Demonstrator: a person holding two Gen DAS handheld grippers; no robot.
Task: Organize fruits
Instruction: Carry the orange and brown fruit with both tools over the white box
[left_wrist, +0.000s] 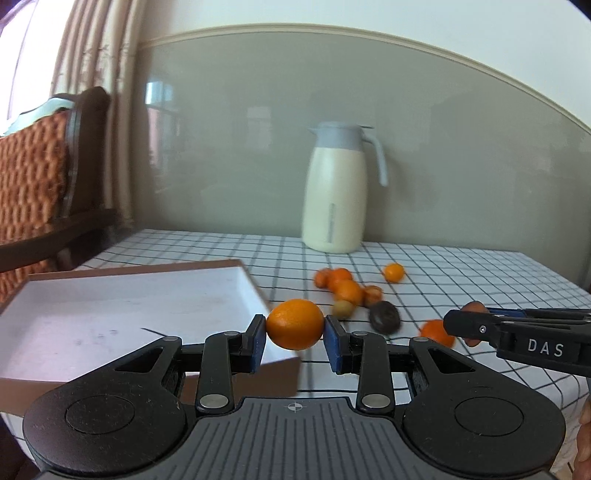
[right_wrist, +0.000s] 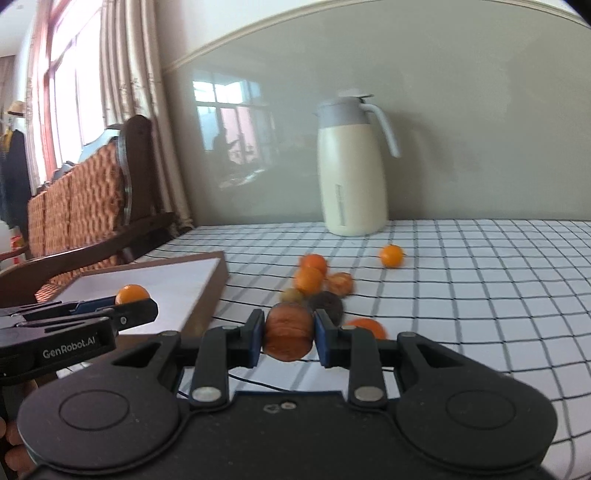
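Both grippers loaded! Left gripper (left_wrist: 295, 334) clamps an orange (left_wrist: 295, 328) just right of the box (left_wrist: 110, 306); right gripper (right_wrist: 289, 338) grips a brown fruit (right_wrist: 289, 336). Box looks bare, pile (right_wrist: 314, 284) right of it remains.

A round, glossy orange fruit (left_wrist: 295, 324) sits clamped above the near corner of a shallow white-lined brown cardboard box (left_wrist: 122, 314). A wrinkled reddish-brown fruit (right_wrist: 289, 335), perhaps dried, is likewise pinched. More small orange fruits (right_wrist: 309, 279) and a dark wrinkled one (right_wrist: 328, 305) cluster blurred on the checked table (right_wrist: 461, 295); one orange fruit (right_wrist: 391, 256) lies apart.
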